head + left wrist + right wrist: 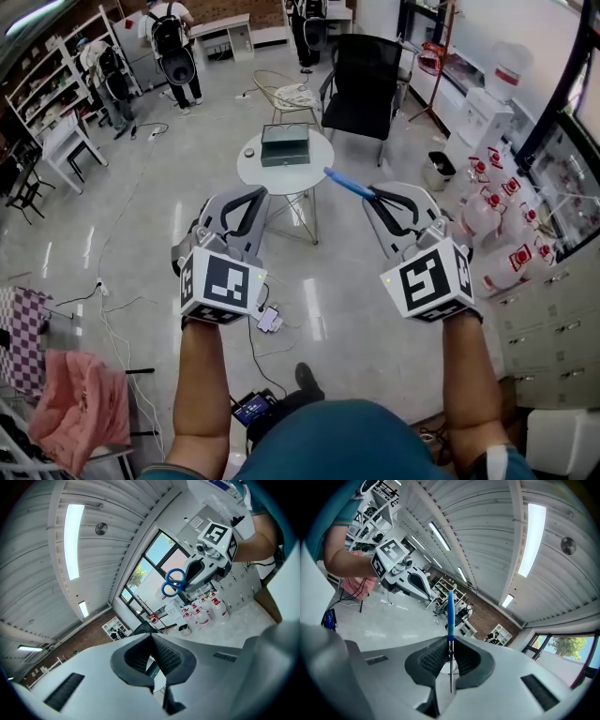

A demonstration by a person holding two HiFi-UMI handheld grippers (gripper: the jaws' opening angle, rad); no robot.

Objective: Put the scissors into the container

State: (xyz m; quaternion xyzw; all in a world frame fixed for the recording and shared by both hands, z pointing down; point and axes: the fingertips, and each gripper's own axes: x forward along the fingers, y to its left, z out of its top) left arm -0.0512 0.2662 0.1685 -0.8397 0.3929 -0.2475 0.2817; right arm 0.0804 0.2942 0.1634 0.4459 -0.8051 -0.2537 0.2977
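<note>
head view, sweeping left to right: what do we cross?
pink cloth → left gripper → scissors → right gripper, which clamps them → white jugs

Both arms outstretched — left gripper (247, 195) jaws together, right gripper (382, 195) jaws pinching scissors (348, 184).

A round white table (291, 180) stands on pale floor; a black chair (366, 80) sits just behind it; red-capped jugs (480, 214) cluster at right; pink cloth (75, 412) lies lower left.
</note>
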